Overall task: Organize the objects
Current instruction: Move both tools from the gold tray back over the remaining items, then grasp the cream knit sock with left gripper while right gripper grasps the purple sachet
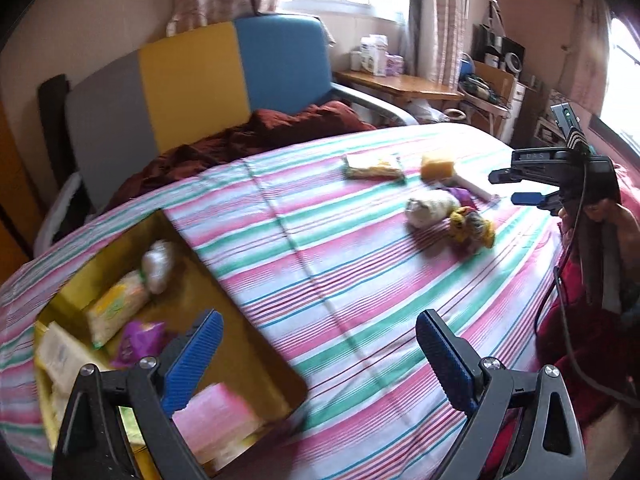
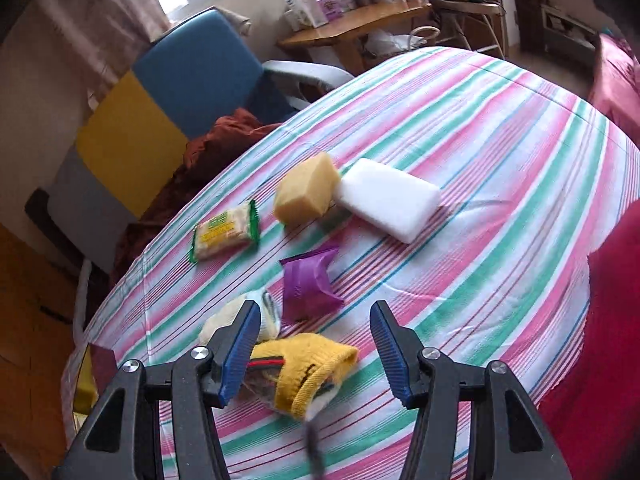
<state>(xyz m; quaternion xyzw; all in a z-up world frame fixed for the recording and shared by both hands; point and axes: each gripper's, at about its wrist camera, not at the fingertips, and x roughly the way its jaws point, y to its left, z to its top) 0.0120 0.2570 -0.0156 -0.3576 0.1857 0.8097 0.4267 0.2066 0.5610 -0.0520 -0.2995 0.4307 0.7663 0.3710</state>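
In the left wrist view a yellow box (image 1: pixel 256 344) sits on the striped bed at lower left, with packets and a white bundle inside. My left gripper (image 1: pixel 320 360) hangs open over its right edge, holding nothing. Loose on the bed lie a yellow knitted sock (image 2: pixel 308 368), a white sock (image 2: pixel 224 320), a purple packet (image 2: pixel 308 284), a snack packet (image 2: pixel 224 234), a yellow sponge (image 2: pixel 306 196) and a white block (image 2: pixel 388 200). My right gripper (image 2: pixel 316 352) is open just above the yellow sock; its right pad stands apart from the sock. It is also seen from the side as the right gripper (image 1: pixel 516 187).
The striped bedsheet (image 2: pixel 500 184) covers the bed. A brown blanket (image 1: pixel 248 136) is bunched at the head, against a grey, yellow and blue headboard (image 1: pixel 192 80). A wooden side table (image 1: pixel 400 84) with boxes stands beyond. Red fabric (image 2: pixel 600 320) lies at the right edge.
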